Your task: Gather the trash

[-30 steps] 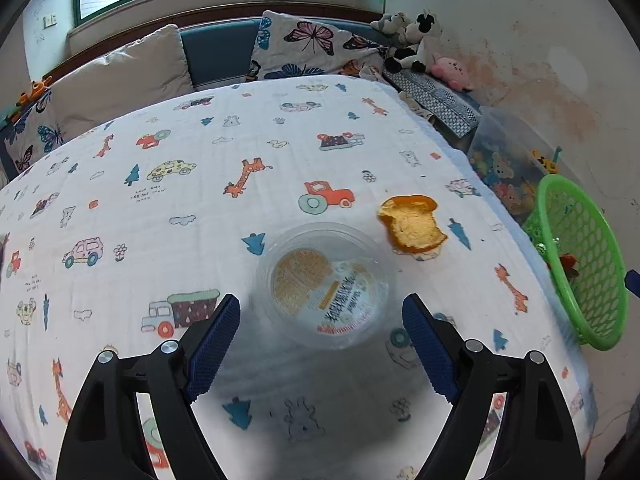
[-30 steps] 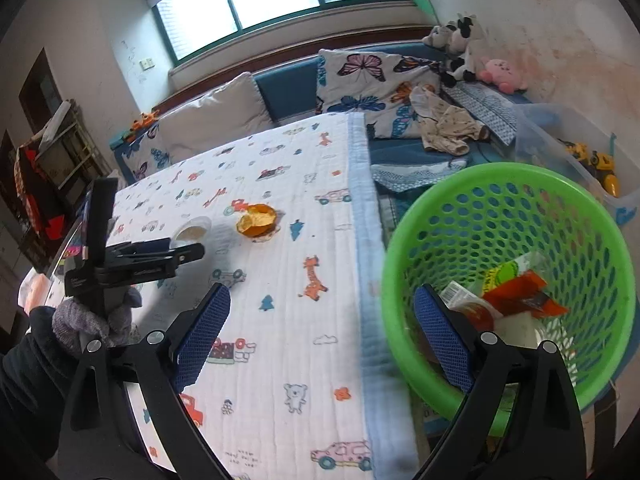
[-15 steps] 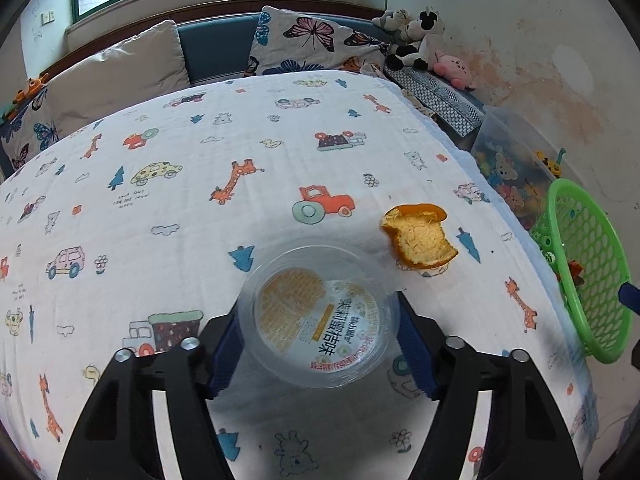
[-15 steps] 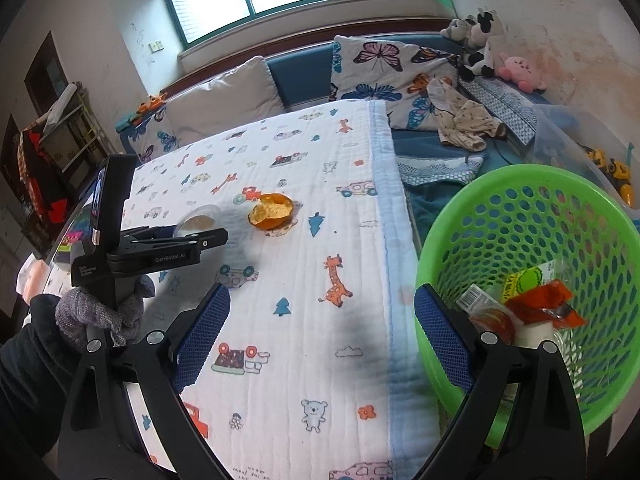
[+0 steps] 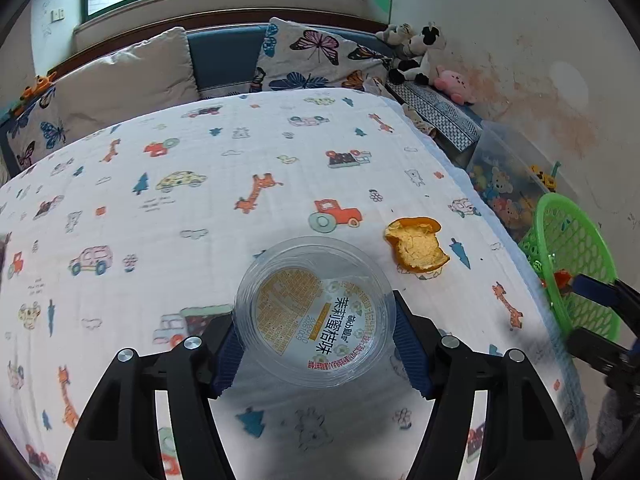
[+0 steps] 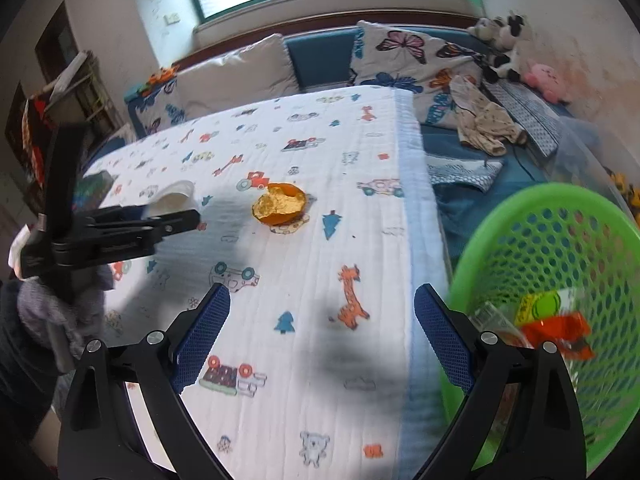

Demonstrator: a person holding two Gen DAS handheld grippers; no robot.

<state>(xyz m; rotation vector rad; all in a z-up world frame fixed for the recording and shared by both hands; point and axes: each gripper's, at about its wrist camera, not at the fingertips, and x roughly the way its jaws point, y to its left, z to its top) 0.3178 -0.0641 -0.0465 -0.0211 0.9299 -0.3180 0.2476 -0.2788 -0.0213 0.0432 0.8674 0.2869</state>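
Observation:
A clear plastic cup (image 5: 316, 312) with a printed yellow and white label sits between the blue pads of my left gripper (image 5: 316, 344), which press on both its sides over the cartoon-print cloth (image 5: 224, 200). From the right wrist view the same cup (image 6: 176, 196) shows at the tip of the left gripper (image 6: 172, 216). An orange peel (image 5: 418, 246) lies just beyond the cup, to its right. My right gripper (image 6: 320, 320) stands open and empty above the cloth's right edge, with the peel (image 6: 280, 206) ahead of it.
A green mesh basket (image 6: 560, 216) stands off the table's right side and holds wrappers (image 6: 556, 324). Cushions (image 5: 132, 76) and plush toys (image 5: 420, 52) line the bench behind. A clear toy bin (image 5: 504, 184) sits by the wall. A gloved hand (image 6: 60, 304) holds the left gripper.
The left jaws have closed from wide apart onto the sides of the clear cup. The right gripper has swung left, from over the green basket to over the table's edge.

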